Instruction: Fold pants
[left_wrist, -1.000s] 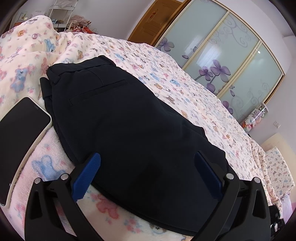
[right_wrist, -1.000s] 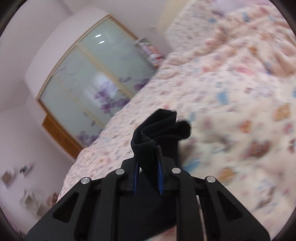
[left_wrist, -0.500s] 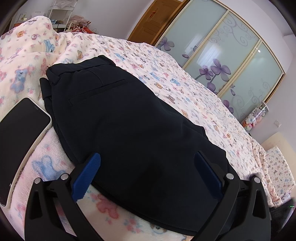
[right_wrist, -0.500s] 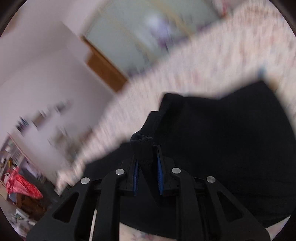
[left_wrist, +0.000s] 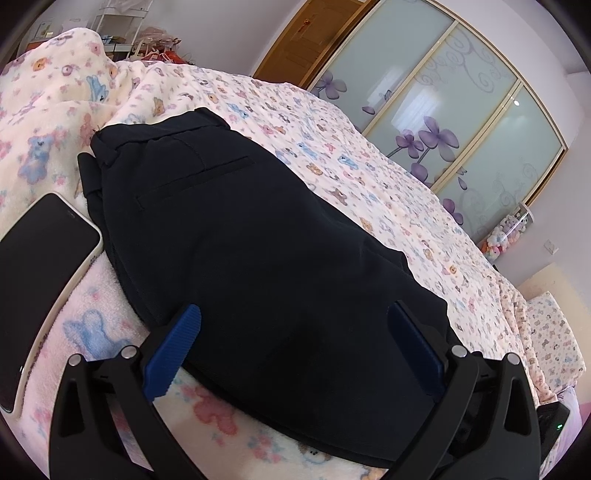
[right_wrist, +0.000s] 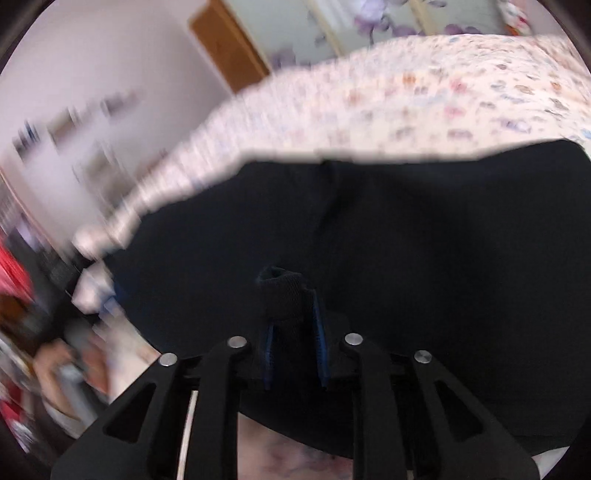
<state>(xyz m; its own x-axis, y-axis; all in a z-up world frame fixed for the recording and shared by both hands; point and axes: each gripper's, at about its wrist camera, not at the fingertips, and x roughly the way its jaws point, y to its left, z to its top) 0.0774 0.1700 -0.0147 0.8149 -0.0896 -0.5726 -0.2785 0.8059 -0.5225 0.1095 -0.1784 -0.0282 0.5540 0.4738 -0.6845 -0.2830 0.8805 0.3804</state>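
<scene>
Still dark pants (left_wrist: 258, 258) — folded, smooth.

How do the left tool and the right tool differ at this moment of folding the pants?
The left tool has its jaws wide apart over the pants and grips nothing. The right tool has narrow jaws with a bunch of pants cloth between them, and they have just been opening. The left tool's view is sharp, while the right tool's is blurred. Both have black arms and blue pads, and both point at the pants.
</scene>
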